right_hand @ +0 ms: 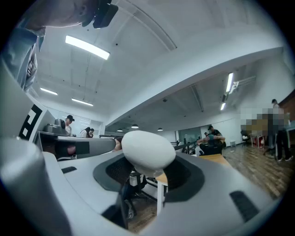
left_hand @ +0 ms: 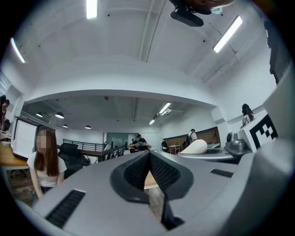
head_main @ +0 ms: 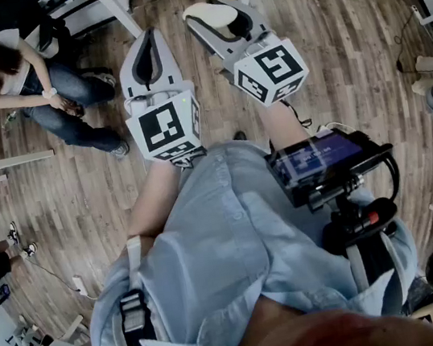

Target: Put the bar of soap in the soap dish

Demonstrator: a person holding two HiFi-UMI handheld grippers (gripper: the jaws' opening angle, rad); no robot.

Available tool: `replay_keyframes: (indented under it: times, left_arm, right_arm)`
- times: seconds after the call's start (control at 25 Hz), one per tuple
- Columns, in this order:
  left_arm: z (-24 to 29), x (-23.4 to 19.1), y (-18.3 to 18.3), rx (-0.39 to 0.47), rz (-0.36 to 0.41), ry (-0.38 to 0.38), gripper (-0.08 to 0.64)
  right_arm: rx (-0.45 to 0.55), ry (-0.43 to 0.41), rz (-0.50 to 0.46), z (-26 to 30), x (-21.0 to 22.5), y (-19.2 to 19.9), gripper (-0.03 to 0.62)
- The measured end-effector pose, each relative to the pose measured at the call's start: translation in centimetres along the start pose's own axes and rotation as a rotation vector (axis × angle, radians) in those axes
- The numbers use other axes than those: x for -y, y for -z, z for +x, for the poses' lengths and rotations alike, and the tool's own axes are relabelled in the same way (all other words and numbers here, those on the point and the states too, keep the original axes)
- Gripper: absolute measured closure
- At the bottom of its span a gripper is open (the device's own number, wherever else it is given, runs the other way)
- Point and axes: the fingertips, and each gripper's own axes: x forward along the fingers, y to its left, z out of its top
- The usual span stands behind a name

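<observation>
The right tongs (right_hand: 146, 171) are closed on the bar of soap (right_hand: 147, 152), a smooth white oval that sits across the two dark pads near their tips and bulges out above them. The left tongs (left_hand: 150, 159) are closed with nothing in them: the ribbed pads meet at the tip, and only a narrow wedge of space shows lower down, through which a tan surface and floor boards can be seen. In the head view both tools are held out in front of the body, side by side and close together, over the wooden floor (head_main: 342, 42). Each bare forearm reaches forward from under a light blue shirt (head_main: 227, 240). Both tools point away from the person and tilt upward, so their own views take in the ceiling and strip lights of a large room. The right one stands a little further forward than the left, and the soap is up in the air with it, not resting on any table. A person (head_main: 18, 77) sits at the upper left of the head view, well apart from both tools.
</observation>
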Motion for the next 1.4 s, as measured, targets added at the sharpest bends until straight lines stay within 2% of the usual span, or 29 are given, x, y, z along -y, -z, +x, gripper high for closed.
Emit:
replay_keyframes:
  times: [0.16,0.56,0.92,1.16,1.4]
  left_arm:
    - [0.7,0.1,-0.1,0.024,0.012,-0.005,0.554]
    - [0.5,0.4,0.5,0.011,0.016,-0.009,0.554]
    - [1.4,2.4,0.9,0.002,0.023,0.001,0.554]
    - [3.0,5.8,1.3,-0.015,0.028,-0.013,0.554]
    - [4.8,5.4,2.3,-0.042,0.021,-0.033,0.554]
  right_arm:
    - [0.027,-0.005,-0.012,0.4,0.7,-0.5,0.387]
    - [0.026,-0.007,-0.002,-0.2,0.7,0.0,0.387]
    - [0.038,-0.022,0.007,-1.2,2.3,0.2,0.387]
    - [0.052,-0.066,0.029,-3.1,5.1,0.0,0.387]
    - [0.054,-0.085,0.061,-2.1,6.9,0.3,0.387]
